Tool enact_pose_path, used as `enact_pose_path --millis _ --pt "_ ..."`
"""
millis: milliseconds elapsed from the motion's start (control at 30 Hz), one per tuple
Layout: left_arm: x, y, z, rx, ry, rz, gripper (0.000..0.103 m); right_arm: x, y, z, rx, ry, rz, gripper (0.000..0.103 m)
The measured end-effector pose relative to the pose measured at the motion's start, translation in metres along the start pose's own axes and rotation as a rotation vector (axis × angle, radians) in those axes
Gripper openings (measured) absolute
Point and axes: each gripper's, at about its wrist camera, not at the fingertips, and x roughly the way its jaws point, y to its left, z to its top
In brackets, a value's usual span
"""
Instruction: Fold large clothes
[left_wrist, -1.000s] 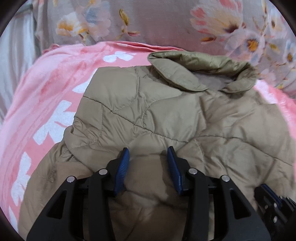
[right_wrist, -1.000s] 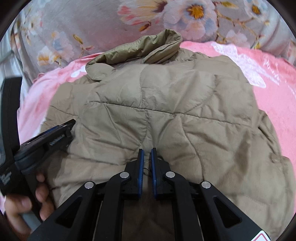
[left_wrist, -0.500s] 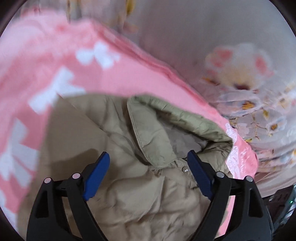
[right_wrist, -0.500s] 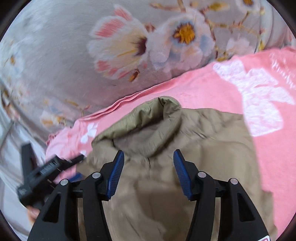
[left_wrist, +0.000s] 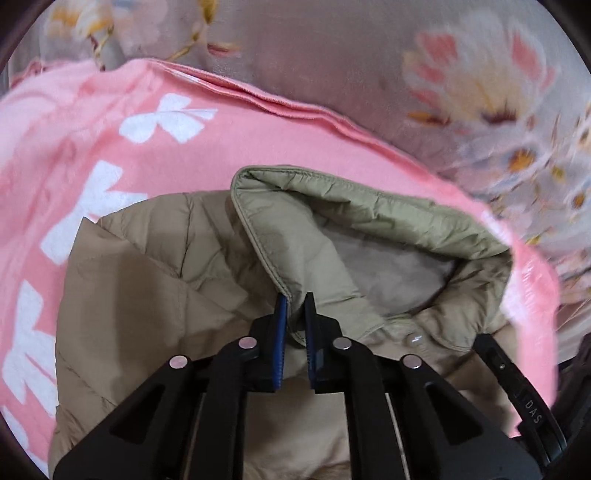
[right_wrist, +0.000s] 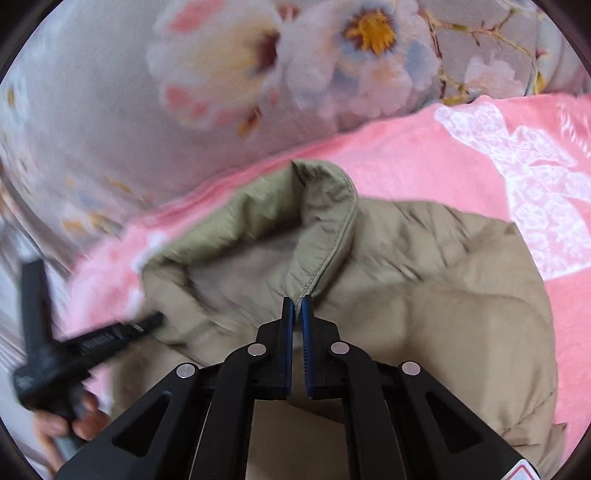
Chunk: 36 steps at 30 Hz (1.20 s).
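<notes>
A tan quilted jacket (left_wrist: 155, 295) lies spread on a pink blanket (left_wrist: 92, 140), its olive collar (left_wrist: 332, 206) toward the floral bedding (right_wrist: 147, 92) beyond the blanket's far edge. The left gripper (left_wrist: 294, 299) pinches one collar point, its blue pads pressed against the fabric edge with a fold of collar between them. The right gripper (right_wrist: 296, 301) pinches the opposite collar point, its jaws nearly together on the stitched edge. Between the two collar points the neck stands open, showing pale lining (left_wrist: 388, 266), and a snap (left_wrist: 413, 338) sits on the front just below the collar on the left gripper's side.

The step in hand appears to be taking the jacket up by the collar for a lengthwise fold. To do it well, both grips should reach past the collar's seam, not just its thin edge, since slick padded fabric tends to slip. The two grippers should rise together and level, keeping the collar taut between them so the body hangs straight. Motion blur softens both views, so how deep each pinch goes is hard to judge. Below the collar the jacket's body runs out of both views, so its hem cannot be checked.
</notes>
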Motion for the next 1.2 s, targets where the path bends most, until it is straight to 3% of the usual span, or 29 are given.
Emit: enact_pose_path --millis 133,400,800,900,1033,1100,1200 --pt "0.015 -0.007 -0.011 0.059 -0.02 0.067 0.009 0.017 -0.004 -0.013 -0.051 0.022 -0.061 0.004" --pt "0.023 -0.005 -0.024 0.108 -0.076 0.121 0.01 0.032 0.0 -0.02 -0.115 0.022 -0.133 0.004" --pt "0.027 -0.016 -0.032 0.147 -0.118 0.176 0.01 0.034 -0.004 -0.019 -0.082 0.017 -0.114 0.001" --pt "0.024 -0.014 -0.032 0.138 -0.121 0.154 0.012 0.033 -0.004 -0.019 -0.073 0.026 -0.096 0.002" --pt "-0.006 0.011 -0.026 0.093 -0.108 0.047 0.024 0.018 -0.005 -0.018 -0.118 0.097 -0.071 0.004" --pt "-0.026 0.02 -0.02 0.135 -0.124 0.082 0.032 -0.004 -0.011 -0.015 -0.134 0.116 -0.066 0.006" --pt "-0.06 0.026 0.008 0.178 -0.204 0.169 0.033 -0.037 -0.013 0.004 -0.157 0.068 -0.13 0.011"
